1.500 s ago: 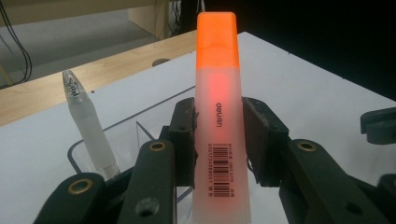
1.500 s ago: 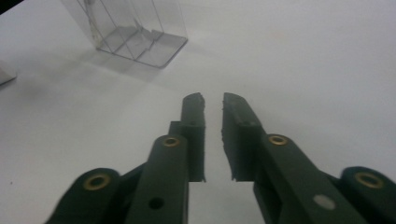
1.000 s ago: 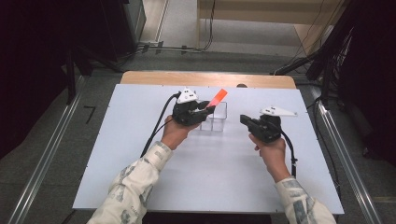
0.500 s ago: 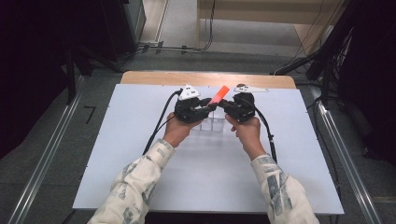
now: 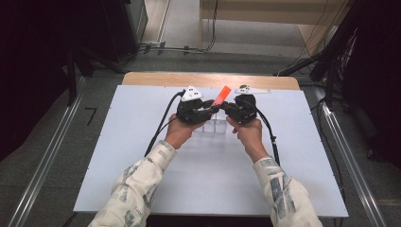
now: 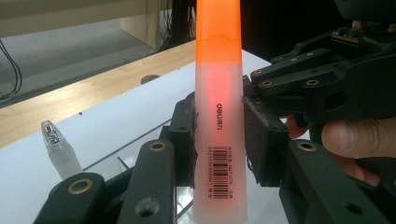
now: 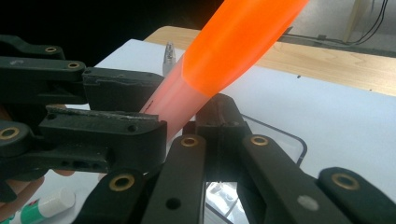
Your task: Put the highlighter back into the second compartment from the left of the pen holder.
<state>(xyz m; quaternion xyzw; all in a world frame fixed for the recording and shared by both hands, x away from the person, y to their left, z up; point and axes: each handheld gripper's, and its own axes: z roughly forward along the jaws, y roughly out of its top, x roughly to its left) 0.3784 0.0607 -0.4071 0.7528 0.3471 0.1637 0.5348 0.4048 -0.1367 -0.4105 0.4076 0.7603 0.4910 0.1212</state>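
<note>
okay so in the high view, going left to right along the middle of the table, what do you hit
White table top → left gripper held in the left hand → orange highlighter sticking up where the grippers meet → right gripper held in the right hand.

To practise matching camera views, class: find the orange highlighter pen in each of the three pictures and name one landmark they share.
High view: the highlighter slants up between the two grippers, above table centre.
Left gripper view: it stands upright in the middle, clamped between this gripper's jaws.
Right gripper view: it slants from centre to top right, orange cap uppermost.
Shared landmark: the wooden table edge beyond the white surface.
</note>
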